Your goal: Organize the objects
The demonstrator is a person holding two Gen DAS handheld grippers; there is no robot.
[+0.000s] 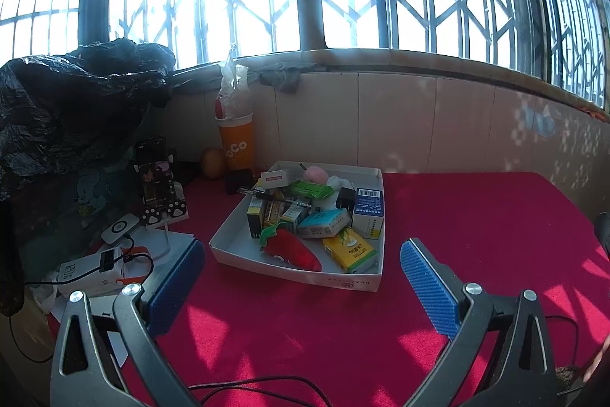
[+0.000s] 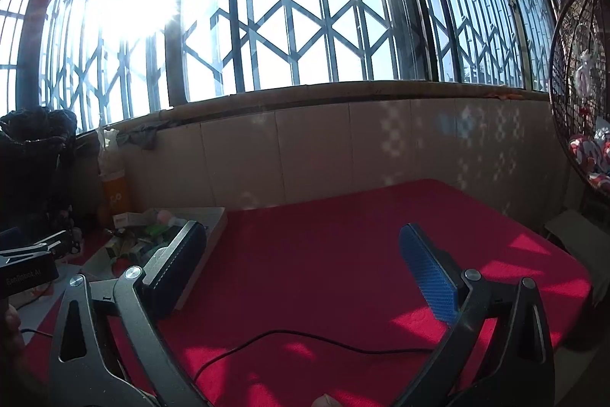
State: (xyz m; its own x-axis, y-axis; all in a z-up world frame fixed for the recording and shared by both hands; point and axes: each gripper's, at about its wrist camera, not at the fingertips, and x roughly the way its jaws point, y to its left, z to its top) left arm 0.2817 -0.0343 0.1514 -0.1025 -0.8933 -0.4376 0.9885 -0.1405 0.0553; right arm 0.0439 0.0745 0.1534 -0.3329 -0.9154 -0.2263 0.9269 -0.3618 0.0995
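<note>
A shallow white box (image 1: pixel 228 250) sits on the red table cloth (image 1: pixel 476 216) just ahead of my left gripper (image 1: pixel 301 250). It holds several small items: a red plush strawberry (image 1: pixel 291 250), a yellow carton (image 1: pixel 352 250), a blue-and-white medicine box (image 1: pixel 368 212), a tissue pack (image 1: pixel 323 223), a green packet (image 1: pixel 309 189), a pen (image 1: pixel 274 198) and a pink puff (image 1: pixel 317 174). The left gripper is open and holds nothing. My right gripper (image 2: pixel 305 246) is open too, over bare red cloth (image 2: pixel 343 235), with the white box (image 2: pixel 215 227) at its left finger.
An orange paper cup (image 1: pixel 237 143), a round fruit (image 1: pixel 213 163), a phone on a stand (image 1: pixel 156 174), a white charger and cabled boxes (image 1: pixel 95 269) crowd the left side below a black plastic bag (image 1: pixel 68 109). A black cable (image 2: pixel 305 342) crosses the cloth. A tiled wall and barred windows lie behind.
</note>
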